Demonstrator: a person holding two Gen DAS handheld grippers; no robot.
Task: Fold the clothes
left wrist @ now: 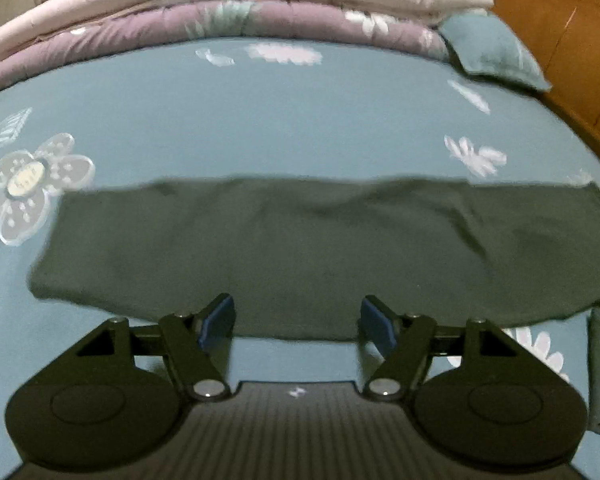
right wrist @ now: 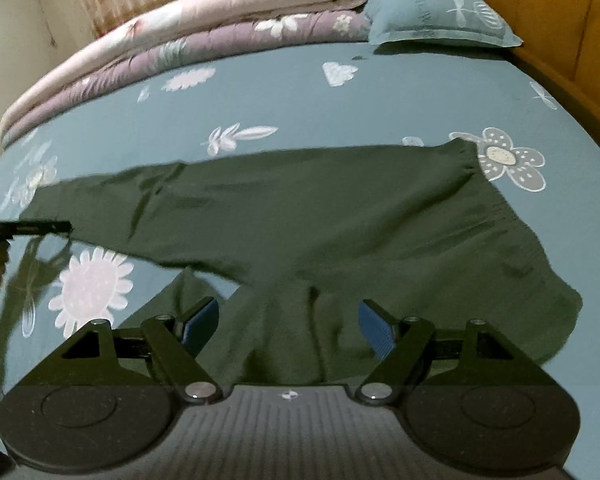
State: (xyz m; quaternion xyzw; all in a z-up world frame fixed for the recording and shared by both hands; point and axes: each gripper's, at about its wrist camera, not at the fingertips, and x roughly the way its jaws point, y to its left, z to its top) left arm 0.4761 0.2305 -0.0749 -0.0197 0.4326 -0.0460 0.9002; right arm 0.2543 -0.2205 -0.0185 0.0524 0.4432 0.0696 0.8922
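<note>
Right wrist view: my right tongs (right wrist: pixel 289 322) gape empty over the dark green soft fabric trousers (right wrist: pixel 300 216), spread flat on the teal flower-printed bed sheet (right wrist: pixel 292 96). My left tongs (left wrist: pixel 297 320) likewise stand agape at a leg's near edge. Limp, light cloth; I would pinch hem and gathered waistband (right wrist: pixel 466 156). Beyond, folded quilts (right wrist: pixel 220 20).

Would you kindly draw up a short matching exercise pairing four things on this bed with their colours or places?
Things:
1. trousers
2. folded quilts
3. pillow
4. left gripper

Descriptions:
A. stacked along the far edge of the bed
B. dark green, spread flat on the sheet
C. open at the garment's near edge
D. teal, beside the wooden bed frame

Pairs: 1-B, 2-A, 3-D, 4-C
</note>
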